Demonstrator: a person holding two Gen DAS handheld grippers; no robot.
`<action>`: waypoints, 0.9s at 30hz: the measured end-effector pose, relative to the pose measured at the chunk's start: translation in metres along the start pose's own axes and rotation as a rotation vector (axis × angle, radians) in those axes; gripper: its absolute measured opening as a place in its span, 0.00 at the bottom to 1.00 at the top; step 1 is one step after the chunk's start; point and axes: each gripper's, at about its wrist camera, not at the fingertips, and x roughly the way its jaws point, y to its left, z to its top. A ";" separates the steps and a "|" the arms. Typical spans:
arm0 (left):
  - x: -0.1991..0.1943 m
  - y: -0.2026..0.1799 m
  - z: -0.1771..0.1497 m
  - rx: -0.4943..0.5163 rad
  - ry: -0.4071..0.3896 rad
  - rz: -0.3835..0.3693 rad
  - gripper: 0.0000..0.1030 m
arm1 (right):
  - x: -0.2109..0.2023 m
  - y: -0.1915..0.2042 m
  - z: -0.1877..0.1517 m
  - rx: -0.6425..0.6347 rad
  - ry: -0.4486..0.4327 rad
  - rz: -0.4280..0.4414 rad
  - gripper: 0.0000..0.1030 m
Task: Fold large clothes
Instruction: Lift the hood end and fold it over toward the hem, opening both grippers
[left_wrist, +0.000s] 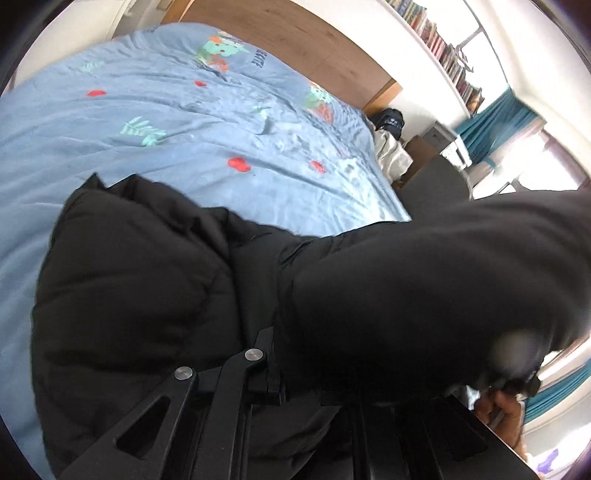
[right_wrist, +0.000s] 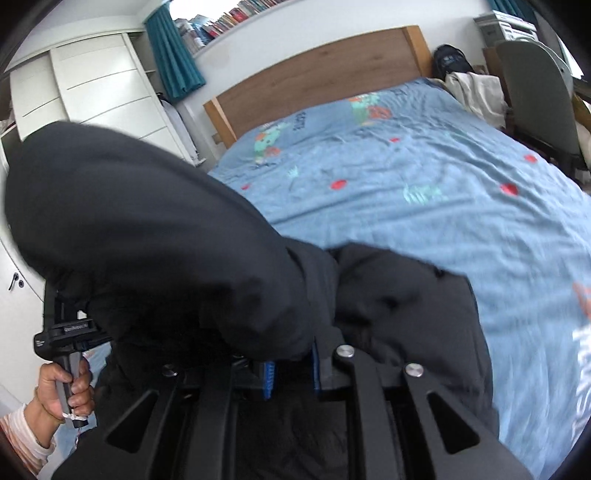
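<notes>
Left view: left gripper (left_wrist: 295, 384) appears closed on the jacket (left_wrist: 140, 280), near the bed's (left_wrist: 147, 155) foot edge; jaws part hidden.
Right view: right gripper (right_wrist: 291, 373) pinches jacket (right_wrist: 399, 302) fabric; sleeve (right_wrist: 147, 229) bulges up toward the left gripper (right_wrist: 64, 328).

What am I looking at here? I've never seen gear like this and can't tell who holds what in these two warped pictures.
No robot: a person holds a two-finger gripper in each hand, each with a fisheye camera looking along its fingers, hence the warping. One picture is from the left gripper, the other from the right gripper. In the right view, the person's left hand grips the other tool's handle. Both grippers pinch a black puffy jacket, partly lifted over a bed with a blue patterned cover. The left gripper's fingertips are buried in fabric.
</notes>
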 end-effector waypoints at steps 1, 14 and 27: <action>-0.002 0.001 -0.004 -0.006 -0.001 0.007 0.10 | -0.002 -0.003 -0.006 0.015 0.000 0.000 0.14; -0.035 0.004 -0.035 0.003 0.036 0.116 0.34 | -0.043 -0.017 -0.043 0.053 0.024 -0.040 0.17; -0.110 -0.039 -0.032 0.073 -0.079 0.182 0.58 | -0.130 0.024 -0.029 -0.064 -0.052 -0.036 0.64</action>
